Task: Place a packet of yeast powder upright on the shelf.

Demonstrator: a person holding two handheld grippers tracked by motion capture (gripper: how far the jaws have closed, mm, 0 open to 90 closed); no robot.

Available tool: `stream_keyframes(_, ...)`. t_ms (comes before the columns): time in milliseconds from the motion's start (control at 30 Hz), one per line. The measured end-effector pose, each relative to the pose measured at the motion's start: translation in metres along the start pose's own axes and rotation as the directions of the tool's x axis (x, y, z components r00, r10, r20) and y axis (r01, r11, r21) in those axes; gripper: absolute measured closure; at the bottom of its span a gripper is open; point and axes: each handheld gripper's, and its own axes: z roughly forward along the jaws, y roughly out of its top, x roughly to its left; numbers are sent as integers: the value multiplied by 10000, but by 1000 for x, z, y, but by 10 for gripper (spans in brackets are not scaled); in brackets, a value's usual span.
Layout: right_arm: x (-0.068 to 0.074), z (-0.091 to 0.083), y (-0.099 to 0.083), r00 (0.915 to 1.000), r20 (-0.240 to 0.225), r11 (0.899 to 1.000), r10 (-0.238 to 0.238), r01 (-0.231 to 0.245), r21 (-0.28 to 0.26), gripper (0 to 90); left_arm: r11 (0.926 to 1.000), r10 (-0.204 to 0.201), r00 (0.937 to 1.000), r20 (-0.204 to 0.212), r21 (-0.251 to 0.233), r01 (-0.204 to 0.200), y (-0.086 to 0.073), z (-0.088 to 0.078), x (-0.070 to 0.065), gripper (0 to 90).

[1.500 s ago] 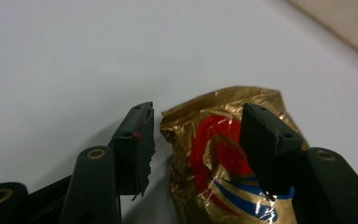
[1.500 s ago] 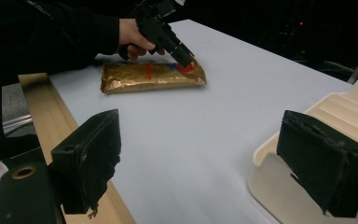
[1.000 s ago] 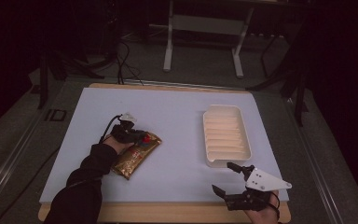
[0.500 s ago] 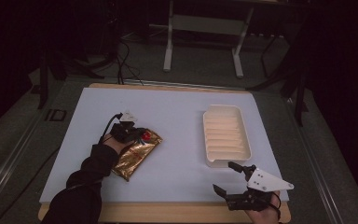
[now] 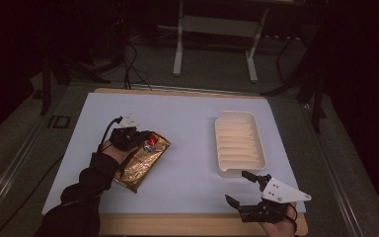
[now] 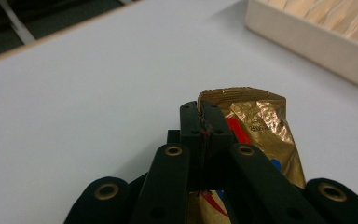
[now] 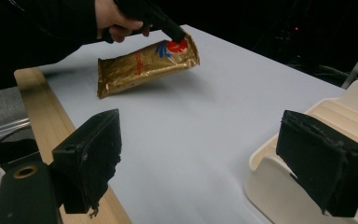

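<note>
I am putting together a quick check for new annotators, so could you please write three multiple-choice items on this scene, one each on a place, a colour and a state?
1. Where does the ridged tray stand?
A. On the table's right half, beyond the right claw
B. On the floor by the metal stand
C. Under the left forearm

2. What colour is most of the snack bag?
A. Green
B. Gold
C. White

3. What state is the left claw in?
A. Wide open above the tray
B. Shut on nothing
C. Shut on the snack bag

Answers:
1. A, since the high view shows the tray on the white table top, right of the bag.
2. B, since the foil is gold, with small red and blue marks.
3. C, since the left gripper view shows its jaws pinched on the bag's top edge, that end raised.
</note>
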Motion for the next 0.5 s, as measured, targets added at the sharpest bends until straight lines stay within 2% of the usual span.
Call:
stream_keyframes(167,1,0,1,10000,-22,10000,-28,28,25,145,9998,105,9999,-7,-167,-105,3,-11,-4,900)
stream_keyframes(233,2,-1,1,9999,-101,10000,24,-23,54,175,9996,136,9999,28,-242,-136,4,-15,-7,900)
stream_keyframes(500,3,-2,3,10000,-54,10000,-83,82,-38,176,9974,354,9993,72,-634,-349,8,-30,-22,900)
